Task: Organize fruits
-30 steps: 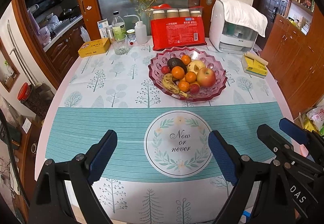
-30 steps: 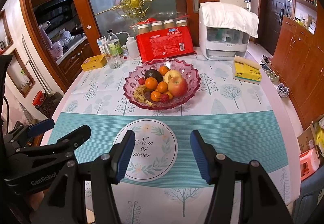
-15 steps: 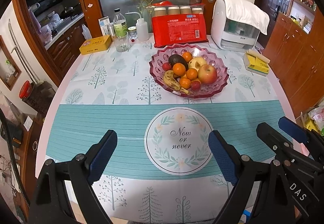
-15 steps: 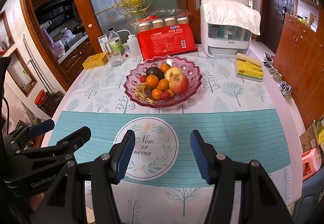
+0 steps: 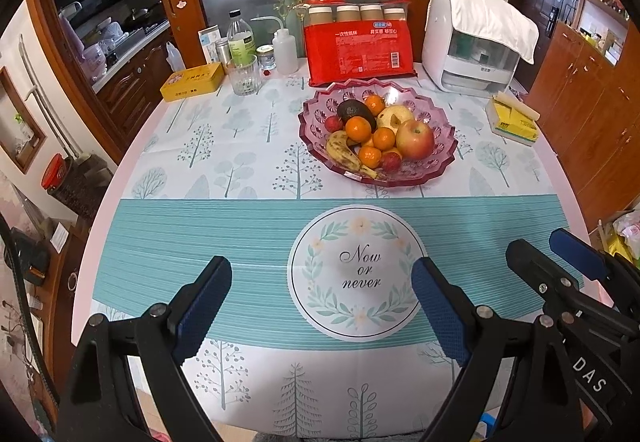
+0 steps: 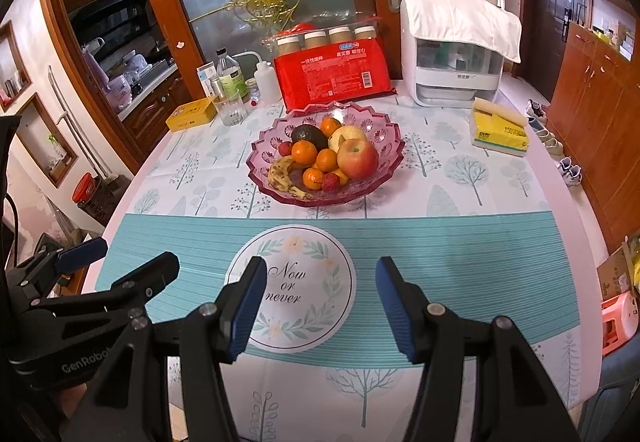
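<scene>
A pink glass fruit bowl [image 5: 440,158] [image 6: 384,170] stands past the middle of the round table. It holds a red apple [image 5: 415,139] [image 6: 357,159], a spotted banana [image 5: 342,153] [image 6: 282,175], an avocado [image 5: 354,110] [image 6: 309,135], a pear [image 5: 394,115], several tangerines and small red fruits. My left gripper [image 5: 322,284] hangs open over the table's near edge, far short of the bowl, with nothing between its fingers. My right gripper [image 6: 321,288] is beside it, also open and empty; each shows in the other's view.
Along the table's far edge stand a red pack of paper cups [image 5: 358,48], a white appliance [image 5: 474,42] under a cloth, bottles, a glass [image 5: 245,76] and a yellow tin [image 5: 192,81]. A yellow tissue pack [image 5: 512,120] lies at the right. A printed round motif [image 5: 358,272] lies before the grippers.
The scene has slid slightly down in both views, with the far objects lower in frame. Both grippers keep the same opening and nothing on the table has moved.
</scene>
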A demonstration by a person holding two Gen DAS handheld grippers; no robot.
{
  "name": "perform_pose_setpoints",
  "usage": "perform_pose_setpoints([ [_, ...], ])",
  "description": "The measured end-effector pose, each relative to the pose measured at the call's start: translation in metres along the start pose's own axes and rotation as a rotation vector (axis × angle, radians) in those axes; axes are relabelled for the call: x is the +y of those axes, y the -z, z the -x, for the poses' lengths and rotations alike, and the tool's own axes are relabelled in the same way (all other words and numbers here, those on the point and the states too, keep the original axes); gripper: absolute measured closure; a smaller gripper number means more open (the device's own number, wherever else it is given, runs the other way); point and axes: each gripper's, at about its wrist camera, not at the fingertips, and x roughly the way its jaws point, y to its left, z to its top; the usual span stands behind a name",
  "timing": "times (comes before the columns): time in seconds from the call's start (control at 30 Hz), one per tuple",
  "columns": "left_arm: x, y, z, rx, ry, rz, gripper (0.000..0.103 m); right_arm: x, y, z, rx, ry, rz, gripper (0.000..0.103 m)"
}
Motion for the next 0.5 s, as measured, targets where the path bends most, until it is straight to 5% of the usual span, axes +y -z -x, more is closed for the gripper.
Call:
perform_pose_setpoints([
  [0.5,-0.0017,0.0019,-0.0051,0.013,-0.006,-0.002,0.012,-0.0031,0.0012,-0.004,0.006,-0.005,-0.002,0.046],
])
